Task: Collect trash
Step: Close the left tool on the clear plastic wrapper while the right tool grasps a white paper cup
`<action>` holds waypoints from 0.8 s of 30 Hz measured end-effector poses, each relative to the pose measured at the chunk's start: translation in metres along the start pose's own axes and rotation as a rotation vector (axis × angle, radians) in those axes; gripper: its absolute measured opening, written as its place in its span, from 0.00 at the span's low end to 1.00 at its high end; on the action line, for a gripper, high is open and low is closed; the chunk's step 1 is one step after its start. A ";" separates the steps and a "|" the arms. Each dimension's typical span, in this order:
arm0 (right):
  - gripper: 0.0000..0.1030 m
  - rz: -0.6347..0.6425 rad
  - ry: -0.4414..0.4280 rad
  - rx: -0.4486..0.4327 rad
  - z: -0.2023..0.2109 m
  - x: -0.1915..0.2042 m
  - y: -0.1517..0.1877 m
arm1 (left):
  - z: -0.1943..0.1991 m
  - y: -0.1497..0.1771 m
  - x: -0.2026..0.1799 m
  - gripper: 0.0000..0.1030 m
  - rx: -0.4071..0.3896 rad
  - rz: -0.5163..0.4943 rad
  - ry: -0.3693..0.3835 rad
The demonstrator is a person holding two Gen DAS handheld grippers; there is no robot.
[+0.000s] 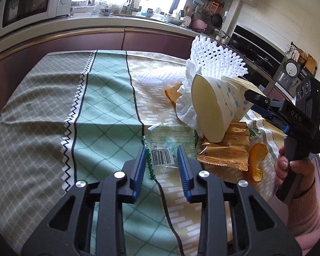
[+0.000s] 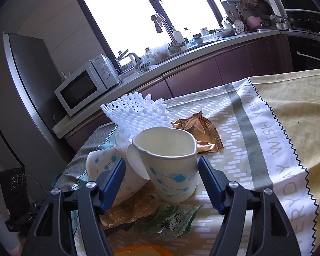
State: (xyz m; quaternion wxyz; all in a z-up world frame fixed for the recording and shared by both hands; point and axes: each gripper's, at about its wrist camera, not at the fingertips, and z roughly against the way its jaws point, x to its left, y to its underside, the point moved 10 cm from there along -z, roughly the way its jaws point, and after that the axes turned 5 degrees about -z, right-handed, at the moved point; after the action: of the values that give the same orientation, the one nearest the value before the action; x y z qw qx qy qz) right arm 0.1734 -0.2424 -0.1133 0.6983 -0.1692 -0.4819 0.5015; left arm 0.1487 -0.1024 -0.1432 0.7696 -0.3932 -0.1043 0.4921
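Trash pile: lying in a heap on a patterned tablecloth (image 1: pixel 108 98) covering the table, toward its right half in the left wrist view.
Paper cups: two thin white cups printed with blue dots; the upright cup (image 2: pixel 170 166) is standing mouth up with a dented rim, while the tipped cup (image 1: pixel 211 106) is lying on its side, its long axis running across the table and its mouth facing the left gripper.
Soft items: a crumpled white tissue (image 1: pixel 186 98) and a white foam fruit net (image 1: pixel 217 57) with open mesh are sitting behind the cups.
Wrappers: a clear green-edged wrapper (image 1: pixel 168 143) with a barcode is lying flat; crinkled gold foil wrappers (image 1: pixel 226 149) are lying under the tipped cup.
Peel: curled orange peel (image 1: pixel 256 162) is lying beside the foil.
Left gripper (image 1: pixel 162 160): jaws standing narrow, framing the barcode end of the clear wrapper; whether the pads are pressing it I cannot tell.
Right gripper (image 2: pixel 162 183): jaws standing fairly wide, one either side of the upright cup, pads apart from its wall; the tipped cup is crowding the left finger.
Hand (image 1: pixel 288 168): gripping the right tool's handle.
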 end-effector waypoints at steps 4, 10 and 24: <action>0.41 -0.007 -0.013 -0.005 0.001 -0.003 -0.002 | -0.006 0.000 0.000 0.12 0.011 0.015 0.012; 0.10 0.014 -0.018 -0.036 0.013 -0.003 -0.007 | 0.002 -0.005 0.001 0.01 -0.006 0.029 0.030; 0.59 -0.012 0.063 -0.042 0.016 -0.027 -0.013 | 0.008 -0.003 0.010 0.55 0.007 0.057 0.052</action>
State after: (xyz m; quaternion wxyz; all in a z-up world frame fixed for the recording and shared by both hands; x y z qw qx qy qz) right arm 0.1657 -0.2752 -0.1094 0.7123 -0.1966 -0.4712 0.4816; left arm 0.1513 -0.0909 -0.1382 0.7591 -0.4058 -0.0710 0.5040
